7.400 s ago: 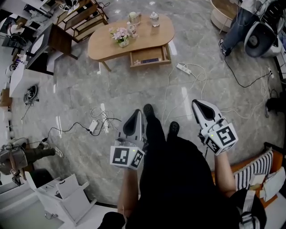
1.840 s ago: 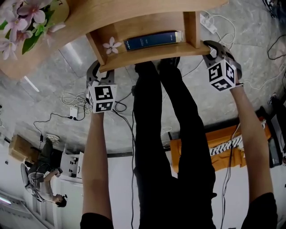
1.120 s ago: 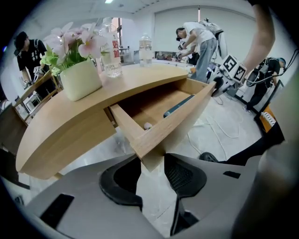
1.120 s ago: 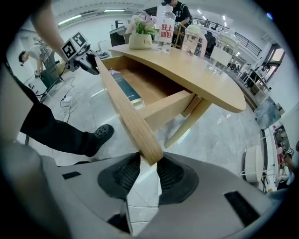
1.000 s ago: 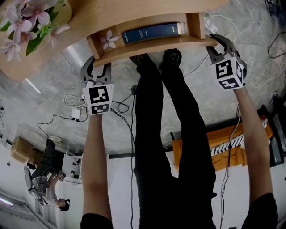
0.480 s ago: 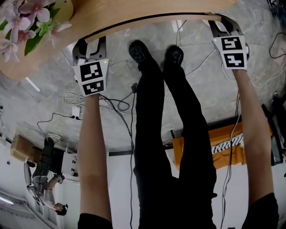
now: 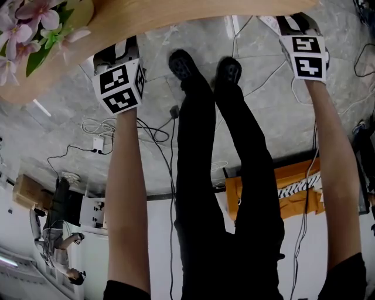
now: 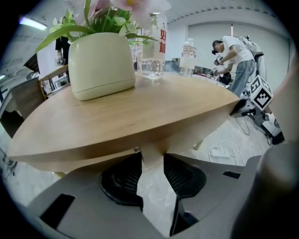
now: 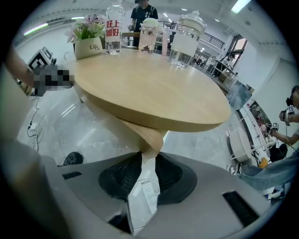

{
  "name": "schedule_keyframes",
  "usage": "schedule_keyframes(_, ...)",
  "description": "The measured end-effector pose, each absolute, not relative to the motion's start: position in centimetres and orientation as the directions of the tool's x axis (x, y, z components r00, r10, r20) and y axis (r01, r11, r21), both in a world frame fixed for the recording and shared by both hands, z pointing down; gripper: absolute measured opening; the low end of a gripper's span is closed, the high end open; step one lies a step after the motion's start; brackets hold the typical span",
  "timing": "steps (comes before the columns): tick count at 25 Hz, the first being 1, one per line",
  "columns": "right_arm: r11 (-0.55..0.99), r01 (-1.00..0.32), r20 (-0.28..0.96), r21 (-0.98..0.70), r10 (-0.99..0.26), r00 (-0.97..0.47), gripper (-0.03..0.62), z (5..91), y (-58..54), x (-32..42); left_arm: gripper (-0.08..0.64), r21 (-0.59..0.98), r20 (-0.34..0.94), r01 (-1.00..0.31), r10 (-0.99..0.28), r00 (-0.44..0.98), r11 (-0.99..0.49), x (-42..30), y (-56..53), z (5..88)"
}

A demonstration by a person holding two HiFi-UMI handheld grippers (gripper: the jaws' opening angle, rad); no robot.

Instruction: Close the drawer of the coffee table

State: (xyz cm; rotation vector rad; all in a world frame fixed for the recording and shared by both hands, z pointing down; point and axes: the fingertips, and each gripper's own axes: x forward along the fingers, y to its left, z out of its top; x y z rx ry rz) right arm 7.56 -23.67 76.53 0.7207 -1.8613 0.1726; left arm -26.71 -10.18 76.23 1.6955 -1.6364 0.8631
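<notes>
Left gripper point(image 8: 151, 159), right gripper point(image 9: 148, 161): jaws partly open, empty, right's just narrowing; tips at oval light-wood coffee table point(image 8: 140, 112) edge.

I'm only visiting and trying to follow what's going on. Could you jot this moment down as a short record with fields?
table: wooden top, on a grey stone floor
drawer: none sticks out below the top in the head view
on the table: vase of flowers, water bottle, glass jars
left gripper: jaws apart, wooden edge between the tips
right gripper: jaws have just been closing, wooden edge between the tips
person: black trousers, arms stretched to the table
</notes>
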Motion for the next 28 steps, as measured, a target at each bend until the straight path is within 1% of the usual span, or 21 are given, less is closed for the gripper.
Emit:
schedule_keyframes(8,0.778,-0.577,0.872,0.249,-0.439,-0.215,0.083,76.4,-24.7,7.1,0.150,-0.011,0.802,-0.998,-0.596,-0.043,0.056,-27.3,-11.0,76.6)
schedule_keyframes(9,0.774,-0.579,0.871,0.258,-0.445,-0.207,0.083,76.3,-24.7,7.3,0.139,-0.015,0.802,-0.997,-0.595,-0.057,0.076,-27.4,-10.8,76.6)
schedule_keyframes(10,0.768,-0.582,0.870,0.267,-0.452,-0.198,0.076,76.1,-24.6,7.5,0.103,-0.019,0.804,-0.995,-0.590,-0.072,0.096,-27.6,-10.5,76.6)
schedule_keyframes(11,0.762,-0.585,0.868,0.277,-0.460,-0.189,0.056,75.8,-24.5,7.7,0.073,-0.022,0.810,-0.994,-0.580,-0.083,0.110,-27.7,-10.1,76.5)
schedule_keyframes(12,0.758,-0.587,0.866,0.285,-0.466,-0.180,0.034,75.5,-24.3,8.0,0.072,-0.024,0.817,-0.993,-0.570,-0.086,0.115,-27.6,-9.6,76.4)
schedule_keyframes(16,0.759,-0.592,0.871,0.271,-0.455,-0.184,0.026,73.7,-22.0,9.3,0.066,-0.027,0.837,-0.995,-0.543,-0.072,0.091,-25.8,-7.3,75.1)
schedule_keyframes(20,0.751,-0.612,0.864,0.247,-0.457,-0.211,0.021,70.0,-19.0,10.5,0.043,-0.012,0.831,-0.996,-0.554,-0.056,0.083,-23.1,-5.0,71.6)
schedule_keyframes(24,0.714,-0.674,0.855,0.187,-0.457,-0.247,0.015,64.6,-15.9,11.5,0.023,0.015,0.811,-0.996,-0.584,-0.038,0.086,-20.1,-3.1,66.2)
schedule_keyframes(28,0.709,-0.693,0.829,0.132,-0.461,-0.315,0.014,58.6,-14.0,11.7,0.017,0.047,0.792,-0.991,-0.610,-0.040,0.125,-17.0,-2.3,60.2)
